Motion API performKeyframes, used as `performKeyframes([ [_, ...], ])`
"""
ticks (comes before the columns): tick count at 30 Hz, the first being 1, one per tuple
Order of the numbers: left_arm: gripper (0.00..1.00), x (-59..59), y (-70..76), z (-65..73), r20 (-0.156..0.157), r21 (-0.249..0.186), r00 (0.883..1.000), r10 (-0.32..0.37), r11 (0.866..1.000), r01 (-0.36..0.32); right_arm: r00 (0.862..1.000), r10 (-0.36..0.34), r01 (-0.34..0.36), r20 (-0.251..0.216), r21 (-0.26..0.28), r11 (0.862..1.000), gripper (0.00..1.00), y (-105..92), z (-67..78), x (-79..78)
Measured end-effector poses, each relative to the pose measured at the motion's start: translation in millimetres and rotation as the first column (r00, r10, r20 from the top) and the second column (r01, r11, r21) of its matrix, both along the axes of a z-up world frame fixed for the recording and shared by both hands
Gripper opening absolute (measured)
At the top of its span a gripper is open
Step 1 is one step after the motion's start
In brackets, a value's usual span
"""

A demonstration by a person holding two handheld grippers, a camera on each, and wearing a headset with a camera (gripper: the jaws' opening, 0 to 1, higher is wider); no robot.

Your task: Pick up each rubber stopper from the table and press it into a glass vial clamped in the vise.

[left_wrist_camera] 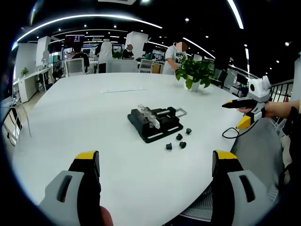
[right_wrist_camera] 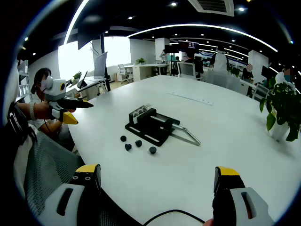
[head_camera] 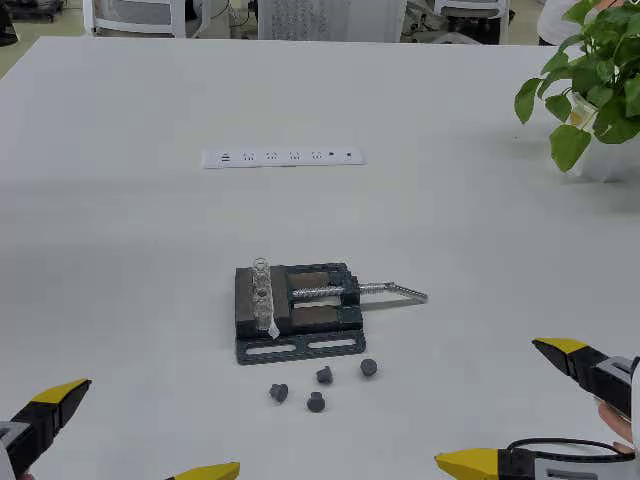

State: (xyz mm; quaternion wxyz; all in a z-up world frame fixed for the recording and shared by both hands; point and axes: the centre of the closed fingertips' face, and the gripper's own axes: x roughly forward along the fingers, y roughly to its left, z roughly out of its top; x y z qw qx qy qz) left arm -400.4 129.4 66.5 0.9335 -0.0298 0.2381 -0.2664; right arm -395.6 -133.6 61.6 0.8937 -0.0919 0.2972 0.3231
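fingers (left_wrist_camera: 87,157) on the left gripper (left_wrist_camera: 155,157) are spread wide with nothing between them, and it's the same for the right gripper (right_wrist_camera: 157,169). both hang over the near edge of the table (head_camera: 120,250), well short of the vise (head_camera: 305,315), one off to each side of it. a short row of glass vials (head_camera: 263,292) stands upright, clamped at the vise's left end, and its handle (head_camera: 395,291) pokes out to the right. four dark rubber stoppers (head_camera: 316,402) lie loose just in front of the vise, none touching. a white power strip (head_camera: 283,157) lies well beyond the vise, with a potted plant (head_camera: 590,90) further off to the right.
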Motion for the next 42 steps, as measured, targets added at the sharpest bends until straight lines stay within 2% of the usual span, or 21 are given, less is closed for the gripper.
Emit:
performKeyframes([
  [9,0.99,-3.0,-2.8,-4.1,-0.014,-0.013,1.000,0.011,1.000,-0.011,1.000,0.014,-0.014,-0.008,-0.007,1.000,0.99,2.5,-4.1,-0.4],
  [13,0.99,-2.0,-0.5,-4.3,-0.004,-0.012,1.000,0.020,1.000,-0.020,1.000,0.018,-0.018,-0.012,-0.005,1.000,0.99,4.0,-5.6,-1.9],
  [25,0.99,-0.9,1.1,-7.2,-0.004,-0.023,0.999,0.034,0.999,-0.034,0.999,0.030,-0.030,-0.025,-0.016,0.999,0.99,6.7,-9.8,-2.0],
  [32,0.99,-1.3,0.2,-6.7,-0.002,-0.025,0.999,0.038,0.999,-0.038,0.997,0.065,-0.067,-0.030,-0.044,0.997,0.99,10.9,-8.3,2.2],
  [35,0.99,-1.2,-0.2,-6.7,0.003,-0.019,0.999,0.037,0.999,-0.037,0.995,0.100,-0.102,-0.029,-0.083,0.991,0.99,11.9,-8.3,6.6],
  [39,0.99,-0.9,-2.6,-10.0,0.008,0.023,1.000,0.015,1.000,-0.015,0.986,0.164,-0.168,-0.042,-0.132,0.977,0.99,14.3,-11.9,11.6],
  [42,0.99,-1.0,-4.2,-9.3,0.012,0.026,1.000,0.011,1.000,-0.011,0.975,0.219,-0.223,-0.044,-0.191,0.956,0.99,14.5,-15.8,19.0],
])
